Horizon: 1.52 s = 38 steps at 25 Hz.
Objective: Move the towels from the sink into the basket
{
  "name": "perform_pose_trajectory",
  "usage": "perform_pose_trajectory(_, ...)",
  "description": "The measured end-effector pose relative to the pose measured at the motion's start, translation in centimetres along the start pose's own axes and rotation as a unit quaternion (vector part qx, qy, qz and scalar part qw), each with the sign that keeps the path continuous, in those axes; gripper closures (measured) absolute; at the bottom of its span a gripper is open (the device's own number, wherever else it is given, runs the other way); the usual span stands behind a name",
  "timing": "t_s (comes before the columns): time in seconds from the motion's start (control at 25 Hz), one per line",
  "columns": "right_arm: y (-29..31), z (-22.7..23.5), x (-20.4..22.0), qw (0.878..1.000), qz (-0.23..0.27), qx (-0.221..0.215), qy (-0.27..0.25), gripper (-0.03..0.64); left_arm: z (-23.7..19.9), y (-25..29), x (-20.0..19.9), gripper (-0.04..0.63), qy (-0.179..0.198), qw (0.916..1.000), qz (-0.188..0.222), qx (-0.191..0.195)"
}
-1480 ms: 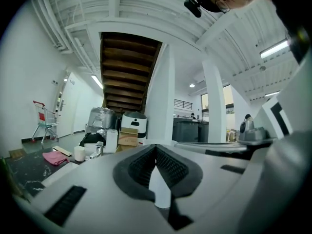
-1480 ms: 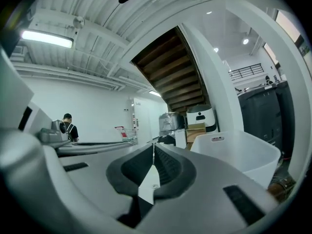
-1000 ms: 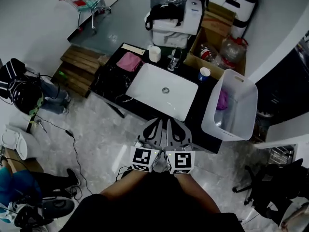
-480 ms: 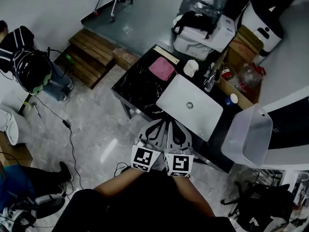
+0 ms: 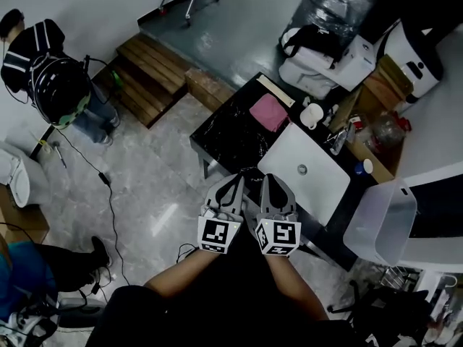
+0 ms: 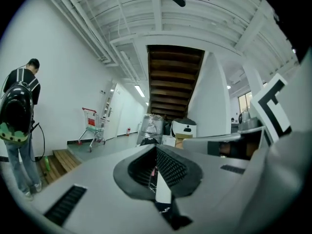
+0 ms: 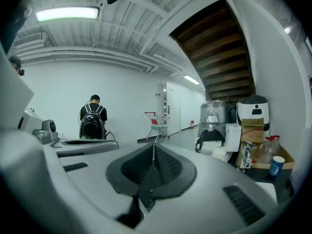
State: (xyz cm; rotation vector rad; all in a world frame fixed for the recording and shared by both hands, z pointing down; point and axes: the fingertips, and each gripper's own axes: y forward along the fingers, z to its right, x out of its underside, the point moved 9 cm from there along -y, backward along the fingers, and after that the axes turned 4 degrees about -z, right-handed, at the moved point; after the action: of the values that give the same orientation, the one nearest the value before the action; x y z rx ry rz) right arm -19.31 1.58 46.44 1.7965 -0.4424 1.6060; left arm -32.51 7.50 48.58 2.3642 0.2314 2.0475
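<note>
A pink towel (image 5: 269, 112) lies on the black counter (image 5: 228, 139), left of the white sink (image 5: 312, 172), whose bowl shows only its drain. The white basket (image 5: 380, 223) stands at the counter's right end; its inside is hidden from here. My left gripper (image 5: 235, 180) and right gripper (image 5: 266, 178) hang side by side in front of the counter's near edge, both shut with nothing between the jaws. The left gripper (image 6: 156, 150) and the right gripper (image 7: 154, 147) point level across the room, with neither towel nor sink ahead of their tips.
A person with a backpack (image 5: 54, 85) stands at the far left near wooden steps (image 5: 155, 67). A white cup (image 5: 312, 114), a blue cup (image 5: 364, 166), a cardboard box (image 5: 383, 85) and a wrapped water bottle (image 5: 336, 6) crowd the counter's far side. A cable (image 5: 108, 194) trails over the floor.
The counter, sink and basket have slid to the right in the head view and the floor at left fills more of it. Both grippers stay together, shut.
</note>
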Motion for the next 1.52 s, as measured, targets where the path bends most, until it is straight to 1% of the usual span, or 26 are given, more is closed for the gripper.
perform_pose_trajectory(0.12,1.9,0.5,0.2,1.000,-0.004,-0.002,0.004,0.594,-1.3,1.6,-0.2,0.583,-0.003,1.0000,0.003,0.000)
perform_pose_trajectory(0.28,5.1,1.9,0.5,1.000,-0.009,-0.006,0.015,0.594,-2.7,4.9,-0.6,0.583,0.012,0.9997,-0.006,0.022)
perform_pose_trajectory(0.48,10.2,4.8,0.4,0.999,-0.020,-0.002,0.033,0.594,-4.1,10.0,-1.0,0.583,0.005,0.9994,-0.020,0.029)
perform_pose_trajectory(0.64,13.8,7.6,0.5,0.998,-0.037,0.006,0.040,0.592,-5.1,13.9,-0.8,0.583,0.028,0.9987,-0.026,0.035)
perform_pose_trajectory(0.72,15.9,9.0,0.6,0.998,-0.046,0.004,0.041,0.593,-5.8,16.0,-0.6,0.583,0.032,0.9982,-0.033,0.038)
perform_pose_trajectory(0.88,20.7,11.5,1.8,0.995,-0.084,-0.022,0.056,0.592,-6.9,20.1,0.0,0.583,0.029,0.9964,-0.064,0.048)
perform_pose_trajectory(1.04,25.6,13.2,3.2,0.991,-0.125,-0.041,0.037,0.585,-8.3,23.1,0.4,0.583,0.027,0.9948,-0.088,0.045)
perform_pose_trajectory(1.08,26.8,13.6,3.8,0.989,-0.136,-0.048,0.034,0.557,-8.6,23.7,0.4,0.583,0.028,0.9944,-0.092,0.045)
perform_pose_trajectory(1.16,29.2,14.5,5.2,0.985,-0.160,-0.064,0.036,0.413,-9.1,24.9,0.5,0.583,0.024,0.9932,-0.102,0.050)
perform_pose_trajectory(1.24,31.4,15.9,6.6,0.980,-0.182,-0.067,0.039,0.396,-9.6,26.2,0.6,0.583,0.016,0.9918,-0.114,0.055)
perform_pose_trajectory(1.32,33.0,17.0,7.9,0.976,-0.204,-0.061,0.037,0.391,-10.2,27.2,0.8,0.583,0.011,0.9908,-0.124,0.052)
perform_pose_trajectory(1.52,36.1,18.5,10.9,0.966,-0.250,-0.052,0.029,0.357,-11.3,28.7,1.7,0.583,0.011,0.9900,-0.135,0.040)
